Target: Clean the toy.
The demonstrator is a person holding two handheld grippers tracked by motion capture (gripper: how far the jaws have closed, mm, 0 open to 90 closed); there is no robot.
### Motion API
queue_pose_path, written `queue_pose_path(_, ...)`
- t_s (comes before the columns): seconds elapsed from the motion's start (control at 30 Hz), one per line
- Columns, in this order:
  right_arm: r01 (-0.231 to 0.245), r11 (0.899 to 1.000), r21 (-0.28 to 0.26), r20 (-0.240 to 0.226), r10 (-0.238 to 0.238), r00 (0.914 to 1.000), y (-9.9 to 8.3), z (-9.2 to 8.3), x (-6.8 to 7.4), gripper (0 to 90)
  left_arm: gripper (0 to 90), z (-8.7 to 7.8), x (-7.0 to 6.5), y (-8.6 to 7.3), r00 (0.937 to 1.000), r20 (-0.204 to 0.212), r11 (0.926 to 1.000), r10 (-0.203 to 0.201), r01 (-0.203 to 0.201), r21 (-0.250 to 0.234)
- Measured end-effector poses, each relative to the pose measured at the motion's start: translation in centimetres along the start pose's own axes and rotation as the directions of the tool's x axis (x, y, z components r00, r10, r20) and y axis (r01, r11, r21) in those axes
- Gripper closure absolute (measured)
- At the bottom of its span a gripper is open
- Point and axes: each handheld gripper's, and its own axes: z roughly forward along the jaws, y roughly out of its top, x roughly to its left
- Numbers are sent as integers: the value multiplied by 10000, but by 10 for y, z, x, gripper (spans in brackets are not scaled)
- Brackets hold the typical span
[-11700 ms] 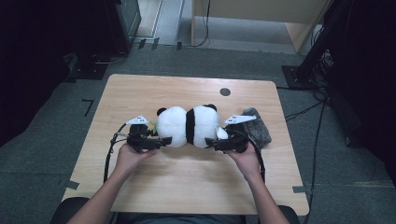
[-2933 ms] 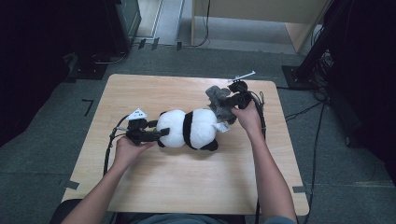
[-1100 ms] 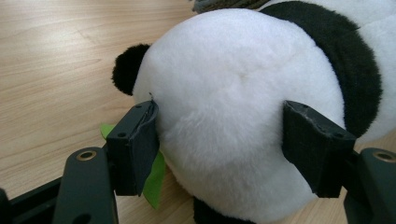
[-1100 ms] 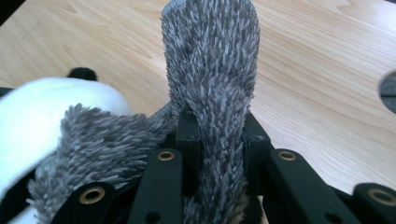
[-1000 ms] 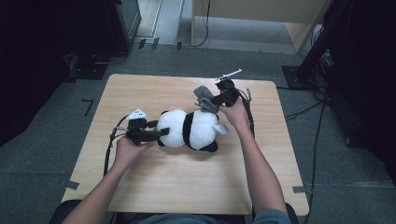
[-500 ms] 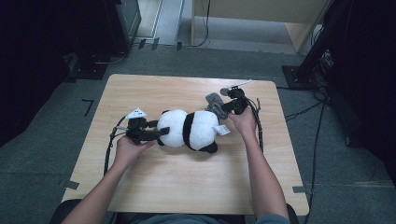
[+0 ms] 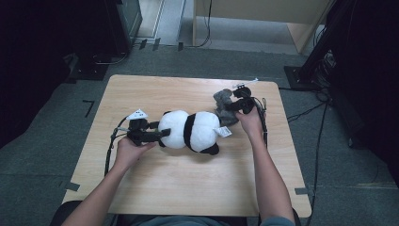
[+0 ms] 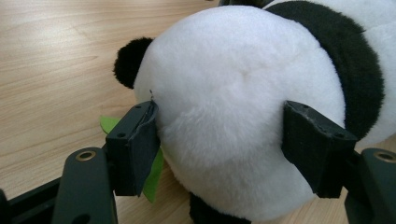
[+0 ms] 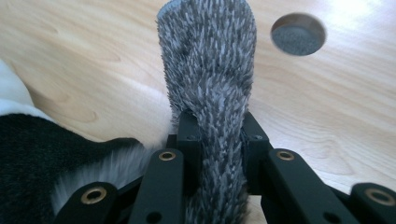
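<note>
Left gripper jaws spread wide, right gripper jaws pinched.

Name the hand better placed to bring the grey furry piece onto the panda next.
Right. The right gripper is shut on the grey furry piece beside the panda; the left gripper is busy clamping the panda's head.

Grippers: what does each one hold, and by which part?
Left gripper clamps the panda by its white head; right gripper pinches the grey furry piece at its lower end.
</note>
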Motion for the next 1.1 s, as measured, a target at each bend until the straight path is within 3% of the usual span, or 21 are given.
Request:
queue_pose_path(0.1, -261, 9971, -709, -554, 222, 9982, 2, -12, -1, 758, 292, 1, 1, 0, 9999, 26, 9999, -119, 119, -60)
queue_pose_path(0.2, -83, 9941, -1081, -569, 21, 9984, 7, -24, 8, 758, 292, 1, 0, 0, 9999, 10, 9999, -102, 102, -76)
queue_pose_path(0.33, 387, 9912, -1266, -441, -446, 9980, 17, -43, 26, 758, 291, 1, 1, 0, 9999, 47, 9999, -141, 142, -67)
queue_pose_path(0.43, 597, 9829, -1742, -747, -736, 9945, 22, -56, 41, 757, 281, 1, 2, 0, 9999, 55, 9999, -144, 144, -46)
queue_pose_path(0.6, 1188, 9800, -1596, -880, -1340, 9871, 28, -64, 70, 756, 278, 1, 1, 0, 10000, 26, 10000, -81, 82, -37)
queue_pose_path(0.77, 1856, 9673, -1726, -1284, -2090, 9695, 36, -69, 106, 754, 264, 2, 3, 1, 9999, 87, 9999, -105, 106, -65)
queue_pose_path(0.83, 2156, 9608, -1741, -1524, -2426, 9581, 39, -68, 123, 752, 264, 2, 2, 1, 10000, 44, 10000, -31, 31, -83)
queue_pose_path(0.93, 2813, 9468, -1564, -1961, -3089, 9307, 38, -59, 156, 753, 269, 1, 0, 1, 9999, -45, 9998, 150, -150, -94)
queue_pose_path(1.0, 3064, 9389, -1569, -2147, -3352, 9174, 37, -54, 170, 753, 269, 1, 0, 1, 9999, -31, 9999, 117, -117, -86)
queue_pose_path(1.1, 3194, 9348, -1556, -2446, -3497, 9044, 37, -45, 191, 752, 269, 1, 0, 1, 9999, -43, 9999, 140, -140, -83)
